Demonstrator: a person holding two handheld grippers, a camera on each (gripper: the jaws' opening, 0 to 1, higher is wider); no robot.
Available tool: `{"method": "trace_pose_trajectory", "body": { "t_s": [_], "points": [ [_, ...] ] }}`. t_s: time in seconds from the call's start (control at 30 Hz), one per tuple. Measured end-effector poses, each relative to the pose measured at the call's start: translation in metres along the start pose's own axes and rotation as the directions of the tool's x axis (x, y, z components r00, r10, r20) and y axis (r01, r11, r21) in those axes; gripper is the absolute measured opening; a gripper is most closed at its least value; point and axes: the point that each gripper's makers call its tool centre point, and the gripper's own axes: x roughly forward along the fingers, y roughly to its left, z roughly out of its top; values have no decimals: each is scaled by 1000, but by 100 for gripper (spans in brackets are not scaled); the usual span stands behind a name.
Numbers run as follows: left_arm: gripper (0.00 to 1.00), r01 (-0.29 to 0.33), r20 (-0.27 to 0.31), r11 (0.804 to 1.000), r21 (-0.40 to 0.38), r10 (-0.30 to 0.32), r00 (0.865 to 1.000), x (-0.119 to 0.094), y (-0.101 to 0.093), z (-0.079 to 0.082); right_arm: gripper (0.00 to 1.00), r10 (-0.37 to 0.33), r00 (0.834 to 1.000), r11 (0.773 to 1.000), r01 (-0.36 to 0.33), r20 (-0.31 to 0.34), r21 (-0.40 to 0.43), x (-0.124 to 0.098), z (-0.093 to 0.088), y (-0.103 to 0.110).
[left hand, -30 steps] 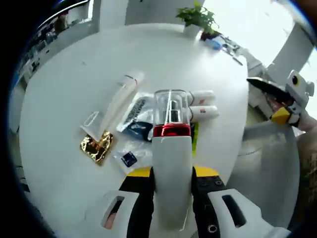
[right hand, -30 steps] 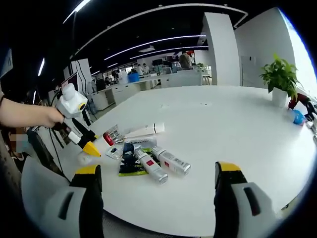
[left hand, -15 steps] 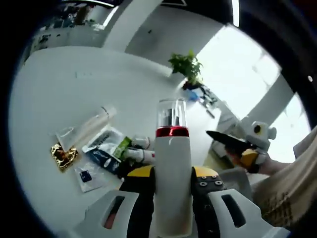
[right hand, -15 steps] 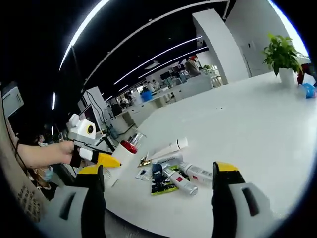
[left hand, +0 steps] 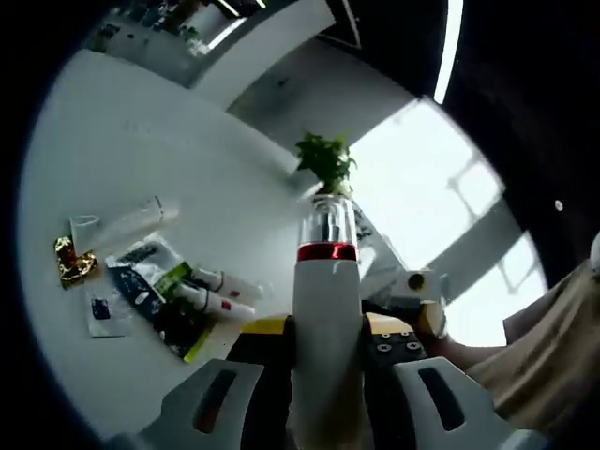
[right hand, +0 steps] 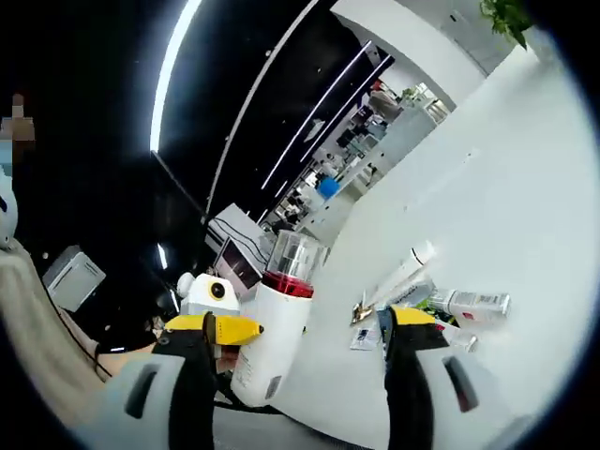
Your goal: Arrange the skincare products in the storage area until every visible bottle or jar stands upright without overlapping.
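Blown-out window glare, strong fisheye warping

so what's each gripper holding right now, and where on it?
Left gripper clamps the white bottle around its lower body, red-banded clear cap up. Right gripper is open, holding nothing.

The right gripper (right hand: 298, 375) hangs with its jaws apart and nothing between them. To its left the left gripper (right hand: 230, 330), yellow-tipped, clamps a tall white bottle with a red band and clear cap (right hand: 274, 323). Farther right on the round white table (right hand: 487, 187) lie a white tube (right hand: 405, 266) and a small white bottle with a red label (right hand: 478, 303).
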Motion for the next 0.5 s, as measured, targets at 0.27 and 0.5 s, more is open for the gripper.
{"method": "trace_pose_trajectory", "body": {
  "t_s": [0.27, 0.5],
  "points": [
    [25, 101, 13, 995, -4, -101, 995, 7, -32, 1, 64, 113, 994, 991, -112, -4, 68, 7, 19, 19],
    [25, 156, 5, 988, 1, -156, 988, 13, -46, 1, 50, 175, 984, 979, -171, -30, 109, 6, 20, 28]
  ]
}}
